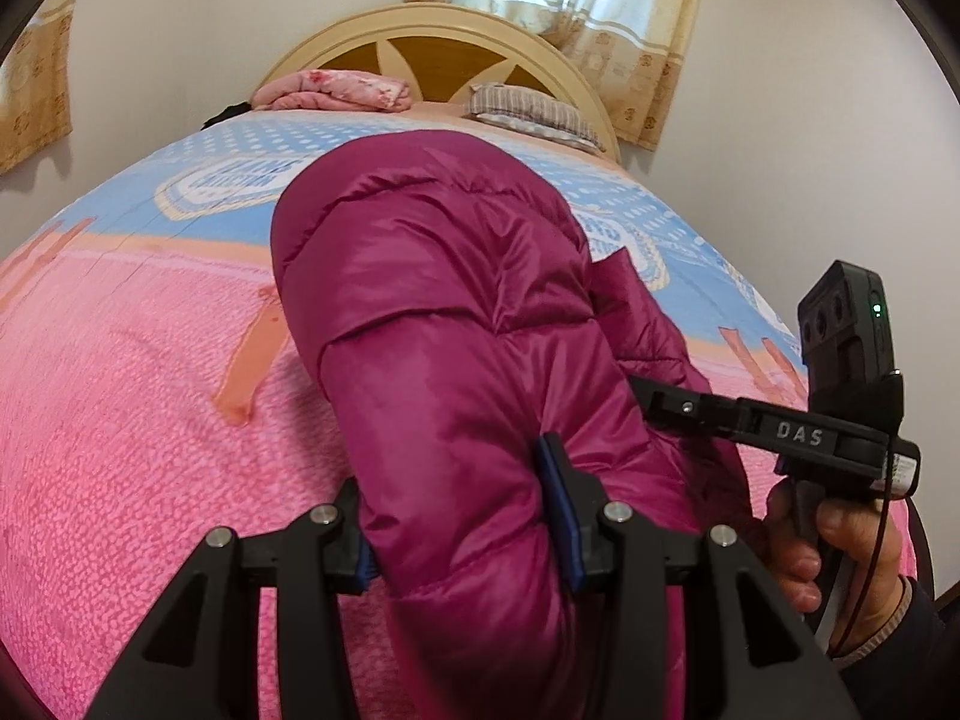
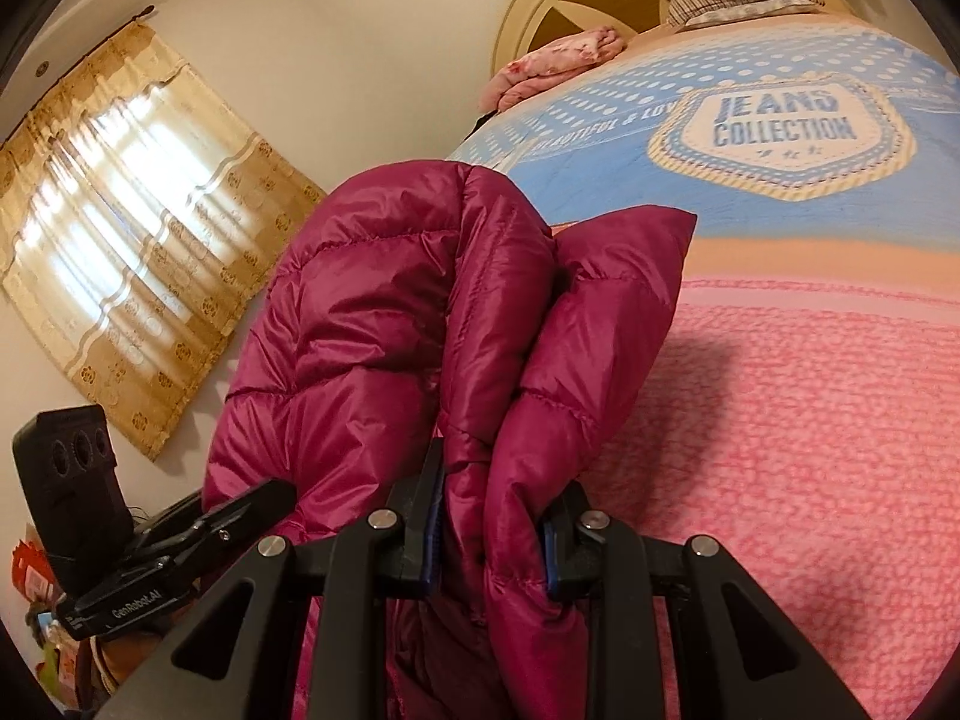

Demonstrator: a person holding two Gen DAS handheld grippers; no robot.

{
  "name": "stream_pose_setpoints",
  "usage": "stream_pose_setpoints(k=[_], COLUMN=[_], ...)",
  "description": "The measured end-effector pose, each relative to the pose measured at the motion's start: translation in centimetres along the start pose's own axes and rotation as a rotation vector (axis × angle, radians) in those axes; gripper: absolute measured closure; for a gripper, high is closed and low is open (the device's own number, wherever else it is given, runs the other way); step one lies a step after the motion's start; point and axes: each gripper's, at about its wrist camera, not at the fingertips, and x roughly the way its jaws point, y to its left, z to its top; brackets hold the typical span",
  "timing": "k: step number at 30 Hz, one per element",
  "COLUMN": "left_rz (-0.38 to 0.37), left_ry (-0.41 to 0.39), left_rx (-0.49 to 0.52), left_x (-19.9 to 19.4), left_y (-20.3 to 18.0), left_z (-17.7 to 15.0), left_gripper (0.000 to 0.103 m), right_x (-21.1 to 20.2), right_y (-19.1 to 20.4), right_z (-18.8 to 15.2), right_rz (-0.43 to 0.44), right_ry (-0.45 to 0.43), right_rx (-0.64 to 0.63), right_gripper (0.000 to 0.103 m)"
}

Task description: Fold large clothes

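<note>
A magenta puffer jacket (image 1: pixel 444 324) lies bunched over the pink and blue bedspread (image 1: pixel 132 396). My left gripper (image 1: pixel 462 516) is shut on a thick padded fold of it at the near edge. In the right wrist view my right gripper (image 2: pixel 495 531) is shut on another bunched edge of the jacket (image 2: pixel 384 324), which rises in front of the camera. The right gripper (image 1: pixel 645 396) also shows in the left wrist view at the jacket's right side, held by a hand (image 1: pixel 840 546). The left gripper (image 2: pixel 264 498) appears at the left in the right wrist view.
The bedspread (image 2: pixel 780 420) runs up to a rounded cream headboard (image 1: pixel 432 42). A folded pink blanket (image 1: pixel 336 90) and a striped pillow (image 1: pixel 528 111) lie at the head. Curtains (image 2: pixel 138 204) hang at the windows, and clutter sits on the floor beside the bed (image 2: pixel 42 588).
</note>
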Motion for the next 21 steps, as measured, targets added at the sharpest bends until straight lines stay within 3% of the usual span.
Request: stream_pose_setpoints(k=[13, 17, 21], left_rz=[0.025, 0.048, 0.127], left_ry=[0.016, 0.025, 0.026], left_rx=[-0.046, -0.047, -0.021], left_x=[0.3, 0.5, 0.8], left_y=[3.3, 3.7, 4.1], left_z=[-1.5, -2.1, -2.9], left_gripper=[0.056, 0.048, 0.024], right_x=[3.1, 3.5, 3.9], right_y=[1.4, 0.7, -0.4], right_z=[0.2, 0.2, -0.1], right_rz=[0.025, 0.021, 0.013], right_ry=[0.040, 0.048, 0.052], right_rx=[-0.020, -0.008, 0.014], right_gripper=[0.078, 0.078, 0.078])
